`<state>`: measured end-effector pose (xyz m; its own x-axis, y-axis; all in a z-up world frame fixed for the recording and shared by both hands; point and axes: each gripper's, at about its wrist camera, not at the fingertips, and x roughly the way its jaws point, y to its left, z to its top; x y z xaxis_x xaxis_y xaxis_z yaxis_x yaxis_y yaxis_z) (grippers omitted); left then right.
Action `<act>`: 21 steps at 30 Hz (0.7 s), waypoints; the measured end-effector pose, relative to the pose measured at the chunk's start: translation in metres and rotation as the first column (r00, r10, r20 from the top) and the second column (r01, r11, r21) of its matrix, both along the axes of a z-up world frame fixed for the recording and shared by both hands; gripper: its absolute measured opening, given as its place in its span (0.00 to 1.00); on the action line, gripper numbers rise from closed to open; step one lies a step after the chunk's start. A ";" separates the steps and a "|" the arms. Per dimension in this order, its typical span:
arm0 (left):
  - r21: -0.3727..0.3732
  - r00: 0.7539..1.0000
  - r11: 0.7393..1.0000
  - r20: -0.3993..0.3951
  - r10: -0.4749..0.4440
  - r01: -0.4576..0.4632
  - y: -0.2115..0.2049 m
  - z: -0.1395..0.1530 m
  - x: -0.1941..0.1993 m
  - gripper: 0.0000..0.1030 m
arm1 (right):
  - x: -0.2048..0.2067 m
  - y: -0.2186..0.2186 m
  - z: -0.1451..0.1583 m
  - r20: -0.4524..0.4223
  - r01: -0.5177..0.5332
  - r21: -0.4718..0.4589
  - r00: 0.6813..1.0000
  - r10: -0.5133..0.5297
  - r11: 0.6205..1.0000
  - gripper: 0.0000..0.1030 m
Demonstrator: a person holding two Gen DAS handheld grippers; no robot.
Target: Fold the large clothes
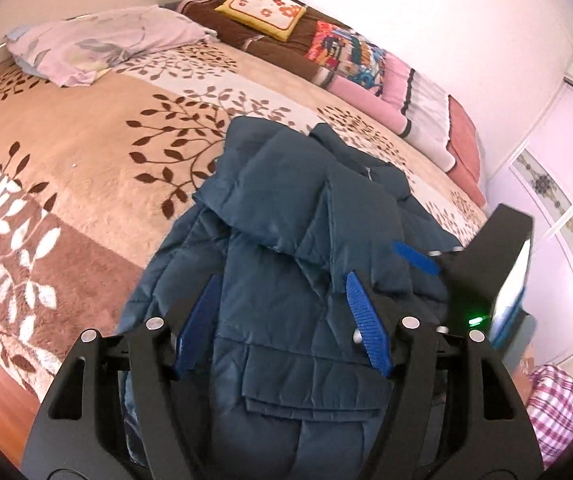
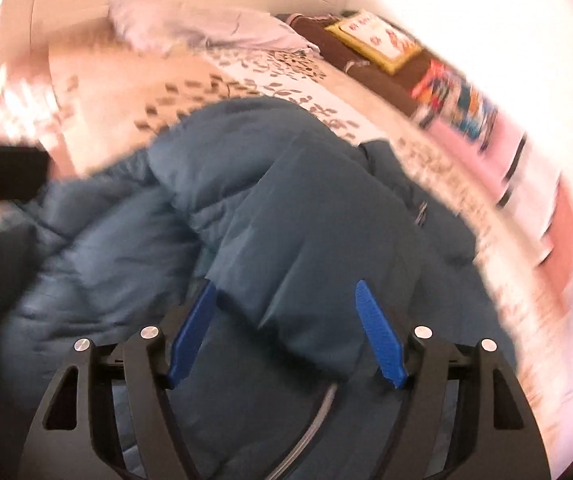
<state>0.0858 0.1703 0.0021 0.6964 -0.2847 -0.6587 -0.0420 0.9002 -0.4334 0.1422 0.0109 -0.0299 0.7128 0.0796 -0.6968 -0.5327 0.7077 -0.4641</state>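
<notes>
A dark teal quilted puffer jacket (image 1: 286, 220) lies on the bed with both sleeves folded in over its front. My left gripper (image 1: 282, 280) is open, its blue fingers wide apart above the jacket's lower half. My right gripper (image 1: 426, 258) shows at the right in the left wrist view, close over the jacket's right side. In the blurred right wrist view the right gripper (image 2: 286, 284) is open, with a folded sleeve (image 2: 310, 240) lying between the fingers. The jacket (image 2: 126, 240) fills that view's middle. The left gripper's black body (image 2: 2, 172) shows at the left edge.
The bed has a beige blanket with a brown leaf pattern (image 1: 86, 140). A lilac pillow (image 1: 102, 44), a yellow cushion (image 1: 262, 8) and folded blankets (image 1: 386, 80) lie along the wall. A wardrobe door (image 1: 558, 208) stands at the right. A checked cloth (image 1: 558, 404) lies at bottom right.
</notes>
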 end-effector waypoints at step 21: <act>0.133 0.995 0.986 -0.019 -0.097 0.098 -0.064 0.005 0.036 0.64 | 0.010 -0.237 0.029 -0.475 0.609 0.518 0.788 -0.391 0.600 0.01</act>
